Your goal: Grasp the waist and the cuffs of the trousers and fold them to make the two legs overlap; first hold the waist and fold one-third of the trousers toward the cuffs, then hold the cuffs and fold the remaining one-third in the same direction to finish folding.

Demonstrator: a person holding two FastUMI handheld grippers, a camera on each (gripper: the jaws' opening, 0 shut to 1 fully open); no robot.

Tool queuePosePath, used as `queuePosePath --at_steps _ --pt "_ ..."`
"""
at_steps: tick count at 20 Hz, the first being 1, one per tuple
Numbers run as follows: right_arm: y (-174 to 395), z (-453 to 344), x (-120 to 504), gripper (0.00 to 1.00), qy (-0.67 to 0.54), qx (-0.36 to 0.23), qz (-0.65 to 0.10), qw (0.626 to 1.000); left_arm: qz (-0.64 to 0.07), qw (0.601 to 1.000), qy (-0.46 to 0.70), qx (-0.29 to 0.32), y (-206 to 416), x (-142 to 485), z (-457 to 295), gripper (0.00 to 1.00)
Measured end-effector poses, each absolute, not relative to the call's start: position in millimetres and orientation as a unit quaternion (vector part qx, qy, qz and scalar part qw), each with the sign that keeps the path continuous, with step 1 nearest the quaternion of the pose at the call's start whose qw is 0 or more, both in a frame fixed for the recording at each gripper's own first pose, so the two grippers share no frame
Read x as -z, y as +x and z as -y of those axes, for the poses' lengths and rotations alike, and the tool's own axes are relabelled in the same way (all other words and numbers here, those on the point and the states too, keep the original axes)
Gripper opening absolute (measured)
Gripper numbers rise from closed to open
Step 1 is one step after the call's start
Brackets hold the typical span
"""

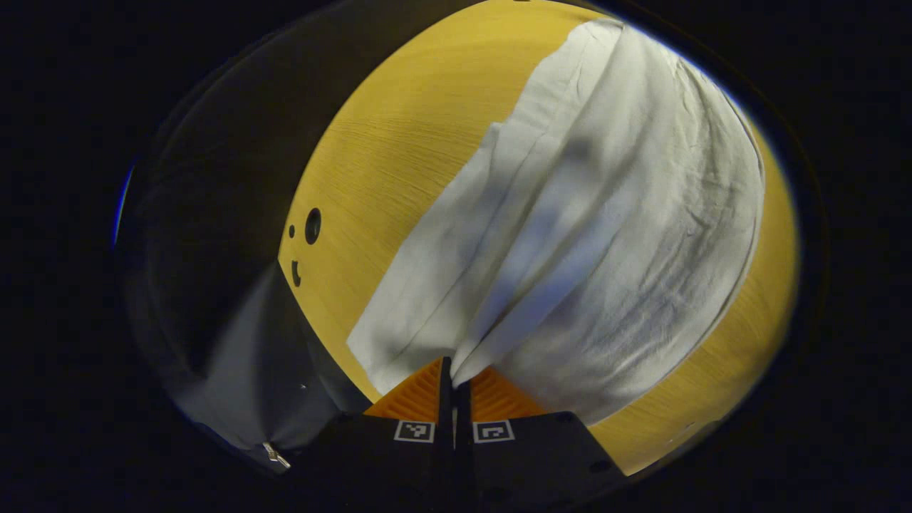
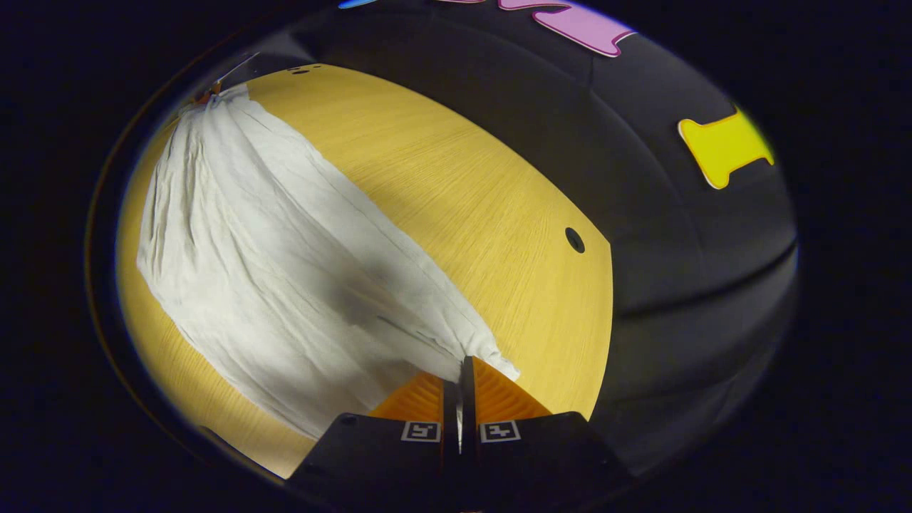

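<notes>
Both grippers have pinched the white trousers [image 1: 584, 235] and drawn them up off the yellow wooden bench [image 1: 385, 164]. The left gripper [image 1: 453, 377] has its jaws closed tight on a gathered ridge of cloth, folds fanning away from the bite. The right gripper [image 2: 459, 377] is likewise clamped on a corner of the fabric near the bench's far edge, by a small round hole [image 2: 574, 240]. Which end is waist and which is cuff I can't quite tell, as the cloth is too bunched. The trousers lie stretched along the bench between the two grips. They look light, thin and limp, creasing readily, so they will sag and drag. It seems best to hold them at the hems and corners, both layers together.
</notes>
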State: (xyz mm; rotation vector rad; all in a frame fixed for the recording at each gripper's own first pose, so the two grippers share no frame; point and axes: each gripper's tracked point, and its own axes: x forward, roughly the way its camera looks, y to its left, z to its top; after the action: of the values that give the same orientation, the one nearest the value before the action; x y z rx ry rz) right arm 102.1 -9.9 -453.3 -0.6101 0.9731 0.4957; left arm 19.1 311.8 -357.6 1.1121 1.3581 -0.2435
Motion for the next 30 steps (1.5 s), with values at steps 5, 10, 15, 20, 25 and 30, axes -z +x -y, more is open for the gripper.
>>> queuePosePath --at_steps 5,10,15,20,25,30 --pt "100.0 5.6 464.7 0.07 -0.315 -0.239 -0.459 0.796 -0.575 0.624 0.517 0.108 20.6 355.1 -299.3 0.09" --pt "101.8 6.4 464.8 0.25 -0.333 -0.246 -0.45 0.791 -0.527 0.614 0.579 0.106 40.2 336.9 -308.7 0.53" --pt "111.2 42.5 449.2 0.98 -0.301 -0.2 -0.463 0.809 -0.519 0.594 0.61 0.073 37.2 316.5 -344.8 0.99" --pt "106.6 65.6 441.2 0.98 -0.321 -0.176 -0.459 0.81 -0.529 0.578 0.62 0.045 12.7 290.9 -385.9 0.99" --pt "101.8 104.3 433.9 0.98 -0.353 -0.116 -0.474 0.798 -0.566 0.544 0.619 -0.027 -32.6 264.1 -453.3 0.98" --pt "83.5 119.9 412.7 0.98 -0.277 -0.054 -0.474 0.834 -0.561 0.621 0.542 -0.076 -63.8 254.9 -446.3 0.98"
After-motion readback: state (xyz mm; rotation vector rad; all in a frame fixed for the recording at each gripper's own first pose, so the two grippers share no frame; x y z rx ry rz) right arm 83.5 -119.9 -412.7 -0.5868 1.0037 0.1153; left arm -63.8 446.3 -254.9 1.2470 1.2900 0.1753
